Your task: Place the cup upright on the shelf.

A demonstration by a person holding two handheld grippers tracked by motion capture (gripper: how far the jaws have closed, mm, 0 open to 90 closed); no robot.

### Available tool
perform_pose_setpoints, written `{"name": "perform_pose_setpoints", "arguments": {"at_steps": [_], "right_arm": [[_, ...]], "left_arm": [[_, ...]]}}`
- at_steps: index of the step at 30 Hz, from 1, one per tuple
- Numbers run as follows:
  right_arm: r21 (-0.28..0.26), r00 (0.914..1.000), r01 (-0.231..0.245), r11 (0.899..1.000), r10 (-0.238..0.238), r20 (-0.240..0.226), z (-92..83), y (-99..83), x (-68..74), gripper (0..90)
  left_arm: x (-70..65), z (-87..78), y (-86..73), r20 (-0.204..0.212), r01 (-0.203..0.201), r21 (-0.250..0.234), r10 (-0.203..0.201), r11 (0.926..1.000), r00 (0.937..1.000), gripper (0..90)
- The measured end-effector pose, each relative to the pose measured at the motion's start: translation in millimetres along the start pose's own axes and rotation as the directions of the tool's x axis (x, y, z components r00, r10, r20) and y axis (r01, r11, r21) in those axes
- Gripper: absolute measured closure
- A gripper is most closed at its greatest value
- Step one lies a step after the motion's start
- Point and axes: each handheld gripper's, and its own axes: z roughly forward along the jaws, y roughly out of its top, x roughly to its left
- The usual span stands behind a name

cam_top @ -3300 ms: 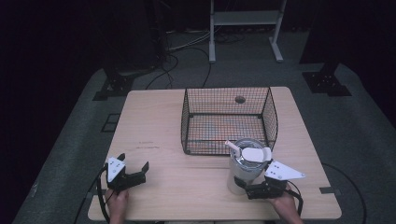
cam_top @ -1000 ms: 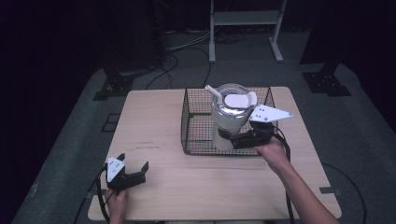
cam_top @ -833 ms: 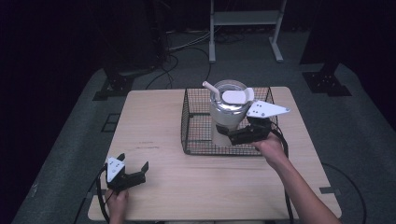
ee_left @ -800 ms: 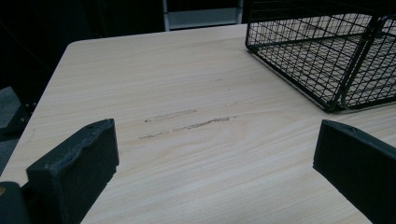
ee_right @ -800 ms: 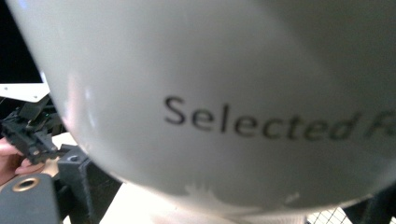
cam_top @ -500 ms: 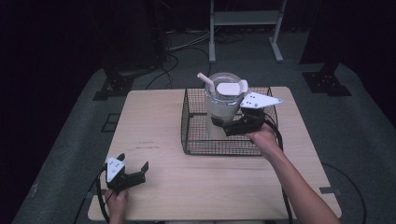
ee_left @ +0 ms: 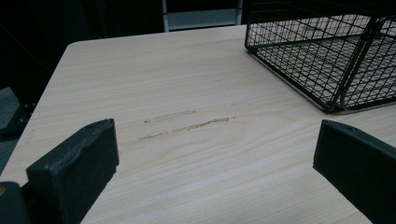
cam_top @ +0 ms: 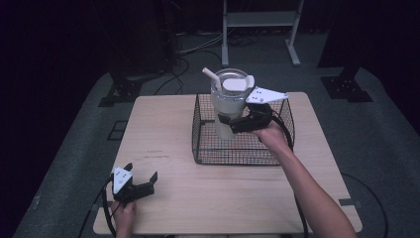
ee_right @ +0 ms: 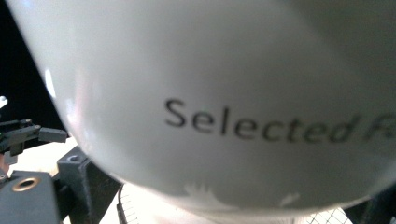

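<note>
A white tumbler [cam_top: 229, 106] with a clear lid and a straw hangs upright in the air over the black wire basket [cam_top: 233, 154]. My right gripper [cam_top: 225, 121] is shut on its lower body from the right. In the right gripper view the tumbler's [ee_right: 233, 93] white wall with the word "Selected" is very close, and one black finger [ee_right: 79, 182] presses its left side. My left gripper [cam_top: 142, 171] rests at the table's front left, open, with nothing between its fingers. In the left gripper view it [ee_left: 215, 158] is open over bare wood.
The basket [ee_left: 327, 60] stands on the back right part of the light wooden table [cam_top: 223, 198]. A small dark object lay on the basket's floor earlier; the tumbler now covers that spot. Scuff marks [ee_left: 187, 123] mark the wood ahead of the left gripper.
My right gripper carried the tumbler from the table's front right up over the basket, then lifted it higher and slightly left. The left gripper stayed still.
</note>
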Motion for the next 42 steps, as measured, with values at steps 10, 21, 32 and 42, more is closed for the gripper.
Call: {"name": "perform_pose_setpoints", "arguments": {"at_steps": [10, 21, 32, 42], "right_arm": [[0.000, 0.9998, -0.018, 1.000, 0.018, 0.004, 20.8, 0.7, -11.3, 8.3], [0.032, 0.9999, -0.005, 0.999, 0.005, 0.010, 45.0, -10.6, -23.7, 8.3], [0.045, 0.9994, -0.032, 0.998, 0.033, -0.008, 66.0, -27.8, -33.6, 8.3], [0.058, 0.9981, -0.061, 0.997, 0.061, -0.009, 80.5, -44.4, -41.2, 8.3]], "left_arm": [[-0.2, 0.1, -0.1, 0.002, 0.004, -0.004, -0.004, 1.0000, 1.0000, 0.0], [0.1, -0.1, 0.0, 0.003, 0.004, -0.004, -0.004, 1.0000, 1.0000, 0.0], [0.4, -0.3, 0.0, 0.004, 0.003, -0.006, -0.003, 1.0000, 1.0000, 0.0], [0.6, -0.5, 0.0, 0.006, 0.003, -0.007, -0.003, 1.0000, 1.0000, 0.0]]}}
